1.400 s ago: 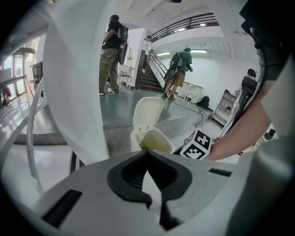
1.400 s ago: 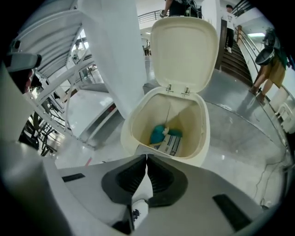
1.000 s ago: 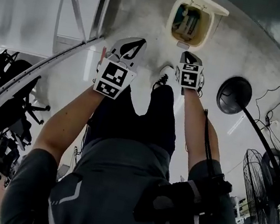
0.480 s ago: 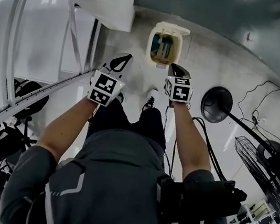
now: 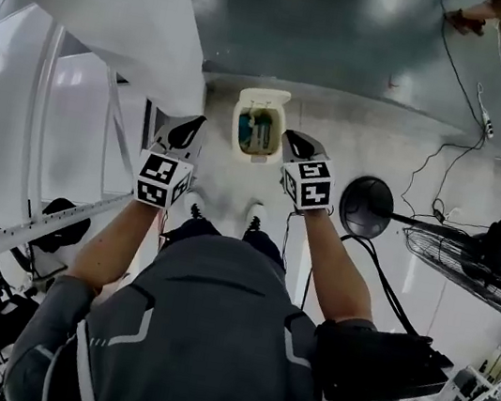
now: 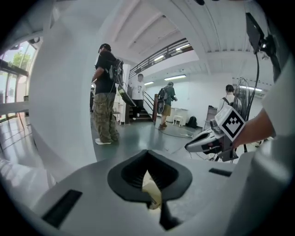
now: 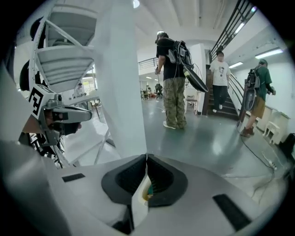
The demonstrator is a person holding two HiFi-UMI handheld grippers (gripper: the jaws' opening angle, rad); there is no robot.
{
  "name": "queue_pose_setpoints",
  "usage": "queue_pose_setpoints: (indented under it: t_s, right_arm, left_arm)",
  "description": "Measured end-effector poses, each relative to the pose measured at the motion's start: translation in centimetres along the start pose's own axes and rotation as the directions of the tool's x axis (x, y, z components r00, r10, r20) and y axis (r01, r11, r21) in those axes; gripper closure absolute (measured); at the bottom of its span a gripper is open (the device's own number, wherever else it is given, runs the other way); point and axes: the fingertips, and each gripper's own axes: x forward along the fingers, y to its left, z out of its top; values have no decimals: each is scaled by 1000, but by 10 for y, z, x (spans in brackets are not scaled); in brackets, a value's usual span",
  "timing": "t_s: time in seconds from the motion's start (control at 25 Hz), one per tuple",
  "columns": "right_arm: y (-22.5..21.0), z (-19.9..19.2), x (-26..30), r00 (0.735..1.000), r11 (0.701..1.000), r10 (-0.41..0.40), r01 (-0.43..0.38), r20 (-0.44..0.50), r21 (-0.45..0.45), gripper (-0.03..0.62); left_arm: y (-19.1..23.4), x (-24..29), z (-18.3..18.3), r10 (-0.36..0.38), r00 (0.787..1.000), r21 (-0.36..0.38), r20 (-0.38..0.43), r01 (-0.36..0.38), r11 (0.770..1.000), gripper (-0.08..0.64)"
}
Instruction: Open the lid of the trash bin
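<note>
**A:** Where's the trash bin [image 5: 258, 133] right now?

**B:** It's on the floor [image 5: 356, 136], beyond the person's shoes [image 5: 195, 205] and close to the far wall. In the head view it sits between the two grippers. Its lid [image 5: 264, 98] looks raised at the far edge, since I can see rubbish inside.

**A:** And the grippers?

**B:** The left gripper [image 5: 197, 123] and the right gripper [image 5: 291, 139] are both held high, well apart from the bin. On each, the tips are pressed together with nothing caught between them.

**A:** So what's left to do?

**B:** I'd say very little, because the lid seems to be open already. If it needs to go further back, I'd use one gripper only, and the right looks slightly closer. Lower it first, then nudge the lid's near edge with the closed tips. Don't try to pinch it.

**A:** Why not pinch?

**B:** The bin looks light, so a pull could drag it or tip it over. Push gently away and upward. Also watch the black round stand base [image 5: 366, 207] and its cable to the right.
</note>
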Motion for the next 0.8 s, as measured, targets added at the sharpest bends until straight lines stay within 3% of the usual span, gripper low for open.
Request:
queue_pose_setpoints:
  t_s: [0.2,0.32,0.52,0.8]
  right_arm:
    - [-12,44,-43,995,997,-56,60,82,-40,558]
    - [-23,79,-77,983,996,-70,77,170,-35,558]
    - [-40,131,-132,957,990,-100,123,271,-72,558]
    - [-47,208,-215,871,984,-122,171,476,-60,558]
  left_arm:
    - [-20,-12,57,-119,986,74,115,111,991,551]
    - [-18,-21,89,-110,982,119,155,92,989,551]
    - [-4,-38,154,-61,968,104,245,36,994,551]
    - [-8,-92,234,-74,921,113,383,33,993,551]
